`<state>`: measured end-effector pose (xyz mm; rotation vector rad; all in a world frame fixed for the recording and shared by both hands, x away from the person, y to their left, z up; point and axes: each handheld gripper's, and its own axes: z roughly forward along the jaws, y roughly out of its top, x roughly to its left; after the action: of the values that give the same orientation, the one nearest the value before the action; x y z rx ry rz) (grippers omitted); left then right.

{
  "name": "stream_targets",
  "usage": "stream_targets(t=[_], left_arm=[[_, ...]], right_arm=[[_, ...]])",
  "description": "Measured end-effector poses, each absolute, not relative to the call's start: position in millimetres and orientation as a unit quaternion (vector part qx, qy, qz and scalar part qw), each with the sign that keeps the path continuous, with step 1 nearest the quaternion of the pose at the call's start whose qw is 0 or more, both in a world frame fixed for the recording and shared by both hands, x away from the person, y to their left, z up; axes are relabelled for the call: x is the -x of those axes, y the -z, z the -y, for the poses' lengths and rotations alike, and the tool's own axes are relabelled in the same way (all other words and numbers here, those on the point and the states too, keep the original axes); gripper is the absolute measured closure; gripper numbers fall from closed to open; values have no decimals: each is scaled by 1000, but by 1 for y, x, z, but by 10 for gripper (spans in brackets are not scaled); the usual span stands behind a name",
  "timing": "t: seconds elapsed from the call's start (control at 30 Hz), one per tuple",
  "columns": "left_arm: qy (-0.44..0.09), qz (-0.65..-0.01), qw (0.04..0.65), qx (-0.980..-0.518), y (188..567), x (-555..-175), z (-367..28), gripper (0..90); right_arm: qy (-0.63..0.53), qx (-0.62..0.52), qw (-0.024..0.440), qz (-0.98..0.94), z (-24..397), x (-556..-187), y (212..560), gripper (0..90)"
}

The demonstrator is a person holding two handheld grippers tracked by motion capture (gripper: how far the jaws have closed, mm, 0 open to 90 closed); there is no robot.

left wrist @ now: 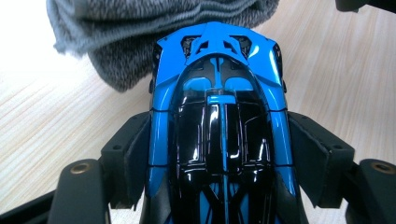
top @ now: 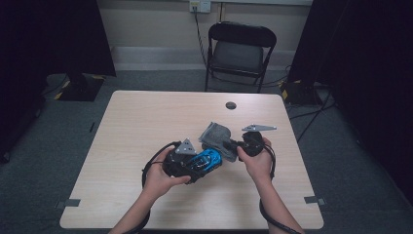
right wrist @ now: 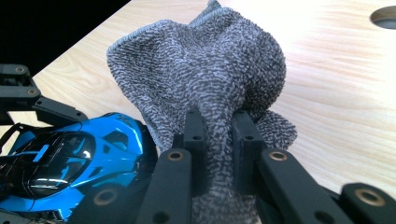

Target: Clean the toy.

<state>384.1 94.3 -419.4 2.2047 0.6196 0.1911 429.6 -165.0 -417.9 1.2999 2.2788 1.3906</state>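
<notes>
A blue and black toy car (top: 206, 160) sits between the jaws of my left gripper (top: 197, 163), which is shut on its sides. In the left gripper view the car (left wrist: 219, 116) runs lengthwise between the pads, nose toward a grey cloth (left wrist: 126, 32). My right gripper (top: 234, 145) is shut on that grey cloth (top: 214, 135), which bunches up right beside the car's end. In the right gripper view the cloth (right wrist: 205, 79) is pinched between the two pads (right wrist: 194, 140), with the car (right wrist: 74, 158) at lower left. Whether cloth and car touch I cannot tell.
The light wooden table (top: 146, 122) has a round cable hole (top: 231, 105) near its far edge. A black folding chair (top: 240, 53) stands behind the table. Dark curtains hang at both sides of the room.
</notes>
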Motion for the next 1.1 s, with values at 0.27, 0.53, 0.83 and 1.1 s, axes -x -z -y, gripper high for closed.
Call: stream_targets(t=[0.27, 0.53, 0.83, 1.1], left_arm=[[-80, -254, 410, -873, 420, -386, -99, 283], [-86, -265, 401, -872, 423, -390, -105, 283], [-91, -279, 402, -867, 423, -392, -112, 284], [-96, -288, 402, -864, 423, -394, -117, 283]], right_arm=[[-464, -422, 72, -776, 160, -425, 423, 796], [-475, -416, 69, -772, 163, -419, 421, 796], [-482, -407, 60, -773, 169, -412, 420, 796], [-483, -397, 51, -778, 175, -402, 423, 797]])
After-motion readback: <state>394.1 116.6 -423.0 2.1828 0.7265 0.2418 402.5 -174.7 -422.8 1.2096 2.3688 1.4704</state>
